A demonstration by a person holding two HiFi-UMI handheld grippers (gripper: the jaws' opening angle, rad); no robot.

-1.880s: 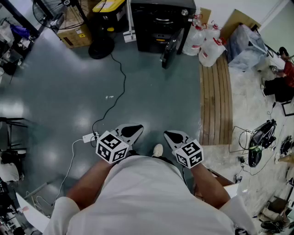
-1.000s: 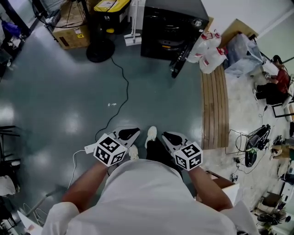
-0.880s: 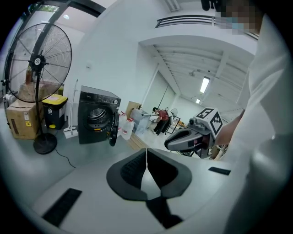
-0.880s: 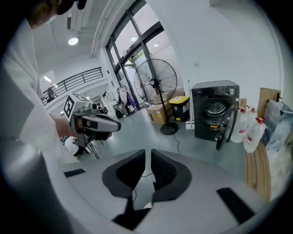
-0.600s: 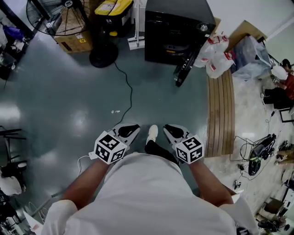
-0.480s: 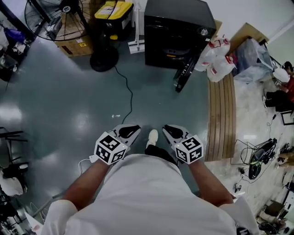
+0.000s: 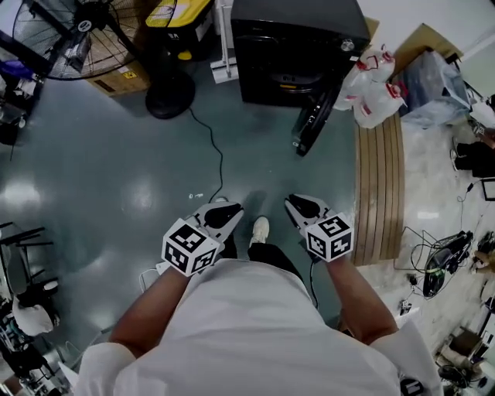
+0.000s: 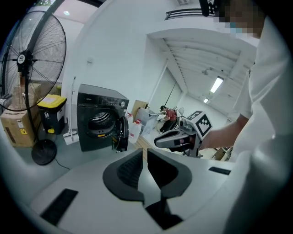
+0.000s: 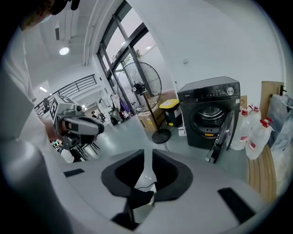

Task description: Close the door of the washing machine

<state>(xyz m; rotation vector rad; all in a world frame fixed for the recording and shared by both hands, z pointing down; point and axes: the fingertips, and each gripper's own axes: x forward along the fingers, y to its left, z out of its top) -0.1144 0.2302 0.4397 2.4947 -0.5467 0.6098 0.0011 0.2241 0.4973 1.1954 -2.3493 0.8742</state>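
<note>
The washing machine (image 7: 298,31) is black, the floor (image 7: 93,170) glossy grey-green, the bin (image 7: 182,11) yellow-lidded, the person's shirt (image 7: 247,332) white.

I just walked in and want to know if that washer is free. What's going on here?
A person holds a gripper in each hand, both out in front and aimed toward the black washing machine, which stands some way off across the floor. Its door hangs wide open, not yet closed. The left gripper is empty, with a small gap between its jaws. The right gripper has its jaws opening, with nothing between them. Neither touches the machine.
</note>
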